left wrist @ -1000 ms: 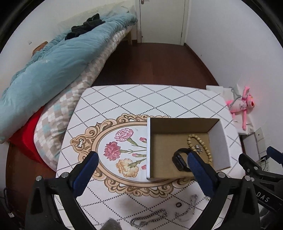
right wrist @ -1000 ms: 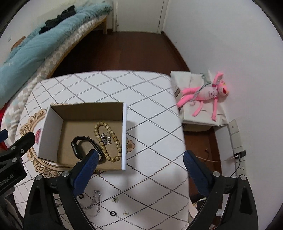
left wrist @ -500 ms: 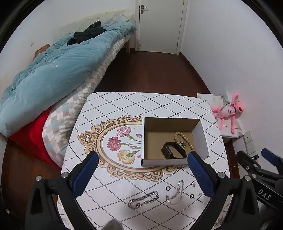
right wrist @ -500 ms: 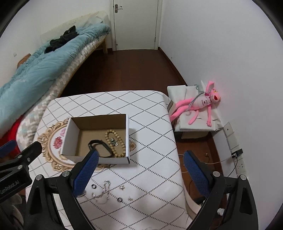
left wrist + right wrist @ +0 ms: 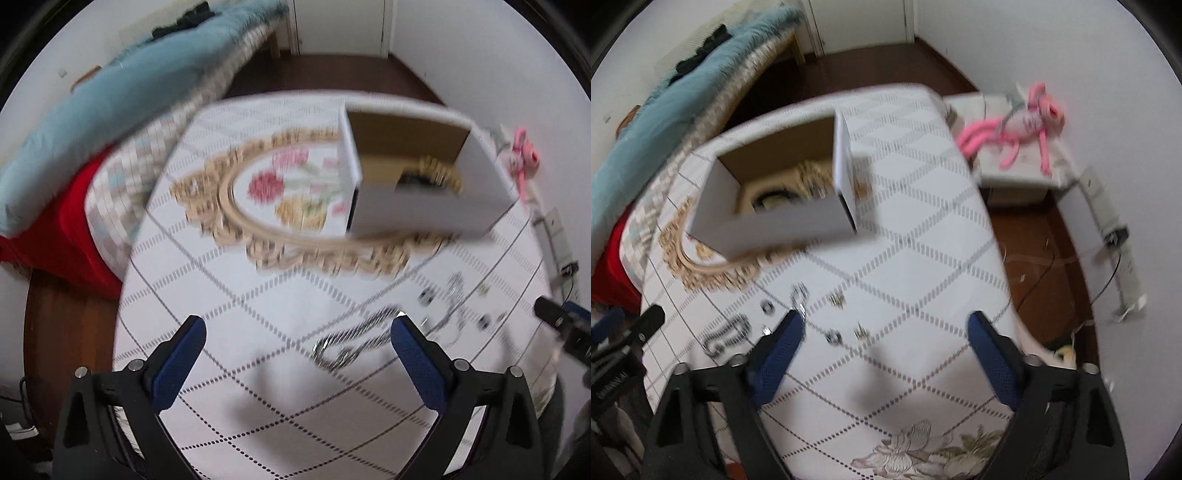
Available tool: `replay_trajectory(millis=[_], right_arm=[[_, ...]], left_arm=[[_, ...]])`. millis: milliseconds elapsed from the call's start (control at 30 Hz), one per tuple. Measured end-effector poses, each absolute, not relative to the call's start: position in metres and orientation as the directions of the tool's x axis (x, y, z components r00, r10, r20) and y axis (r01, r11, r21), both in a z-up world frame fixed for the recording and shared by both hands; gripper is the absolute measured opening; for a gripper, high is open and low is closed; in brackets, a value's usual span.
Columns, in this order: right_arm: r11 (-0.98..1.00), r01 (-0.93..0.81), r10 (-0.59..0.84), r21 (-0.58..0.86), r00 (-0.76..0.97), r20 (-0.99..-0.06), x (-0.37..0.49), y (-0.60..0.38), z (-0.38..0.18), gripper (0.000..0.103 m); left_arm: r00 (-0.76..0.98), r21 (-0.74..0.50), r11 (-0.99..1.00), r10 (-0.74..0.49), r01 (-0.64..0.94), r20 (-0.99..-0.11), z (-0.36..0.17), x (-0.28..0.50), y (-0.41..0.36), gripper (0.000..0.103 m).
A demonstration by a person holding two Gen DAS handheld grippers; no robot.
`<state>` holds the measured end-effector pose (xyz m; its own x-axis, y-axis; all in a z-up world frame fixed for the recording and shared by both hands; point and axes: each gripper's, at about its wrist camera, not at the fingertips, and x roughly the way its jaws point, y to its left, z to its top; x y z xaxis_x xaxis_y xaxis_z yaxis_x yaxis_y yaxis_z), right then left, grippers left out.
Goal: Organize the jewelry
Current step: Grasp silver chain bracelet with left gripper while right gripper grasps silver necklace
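I count one cardboard box (image 5: 424, 210) on the counter (image 5: 258, 314), holding one beaded bracelet (image 5: 439, 171) and one dark band (image 5: 775, 195). One silver chain (image 5: 354, 339) lies loose. Small loose pieces (image 5: 834, 336): blurred, roughly half a dozen. One pink plush toy (image 5: 1027, 125). Two claws, left claw (image 5: 297, 332), right claw (image 5: 884, 325).

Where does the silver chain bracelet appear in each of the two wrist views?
Left wrist: silver chain bracelet lower right of centre, on the table by the right finger.
Right wrist: silver chain bracelet lower left, beside the left finger.
Shared landmark: cardboard box.
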<state>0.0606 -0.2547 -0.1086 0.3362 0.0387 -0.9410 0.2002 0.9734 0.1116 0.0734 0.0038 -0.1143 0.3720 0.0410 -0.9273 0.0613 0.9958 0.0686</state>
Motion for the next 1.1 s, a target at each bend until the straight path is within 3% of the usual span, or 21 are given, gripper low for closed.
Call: replay_trajectory(millis=[100,267,400,467,500,533,600,800,1100], right_arm=[[0.965,0.226,0.063,0.136,0.303,-0.951,0.054,-0.259,-0.133,0.077],[0.95,0.263,0.091,0.168,0.28,-0.956,0.048,-0.267,-0.154,0.074],[0.949,0.253,0.112,0.189,0.289,-0.951,0.05,-0.264,-0.155,0.074],[0.95,0.243,0.12,0.195,0.291,-0.949,0.053,-0.26,-0.153,0.073],[0.95,0.239,0.128,0.202,0.294,-0.947,0.055,-0.258,-0.153,0.073],[0.949,0.233,0.139,0.212,0.296,-0.945,0.059,-0.256,-0.152,0.072],[0.951,0.213,0.155,0.225,0.301,-0.941,0.064,-0.249,-0.15,0.068],[0.961,0.135,0.193,0.243,0.302,-0.933,0.081,-0.22,-0.147,0.063],[0.979,0.091,0.157,0.183,0.239,-0.958,0.098,-0.185,-0.168,0.062]], left_arm=[[0.307,0.044,0.996,0.019,0.074,-0.952,-0.139,0.074,0.008,0.094],[0.233,-0.001,0.997,-0.02,0.078,-0.972,-0.168,0.08,0.01,0.092],[0.256,-0.001,0.996,-0.025,0.093,-0.966,-0.171,0.08,0.004,0.081],[0.279,0.001,0.995,-0.028,0.104,-0.96,-0.168,0.08,0.0,0.066],[0.287,0.001,0.993,-0.032,0.115,-0.957,-0.166,0.081,-0.003,0.053],[0.294,0.002,0.992,-0.037,0.129,-0.955,-0.164,0.081,-0.007,0.032],[0.297,0.004,0.988,-0.044,0.157,-0.954,-0.162,0.081,-0.014,0.009],[0.293,-0.048,0.989,-0.087,0.138,-0.952,-0.16,0.082,-0.009,0.005],[0.335,-0.105,0.988,-0.136,0.11,-0.932,-0.132,0.076,0.012,0.005]])
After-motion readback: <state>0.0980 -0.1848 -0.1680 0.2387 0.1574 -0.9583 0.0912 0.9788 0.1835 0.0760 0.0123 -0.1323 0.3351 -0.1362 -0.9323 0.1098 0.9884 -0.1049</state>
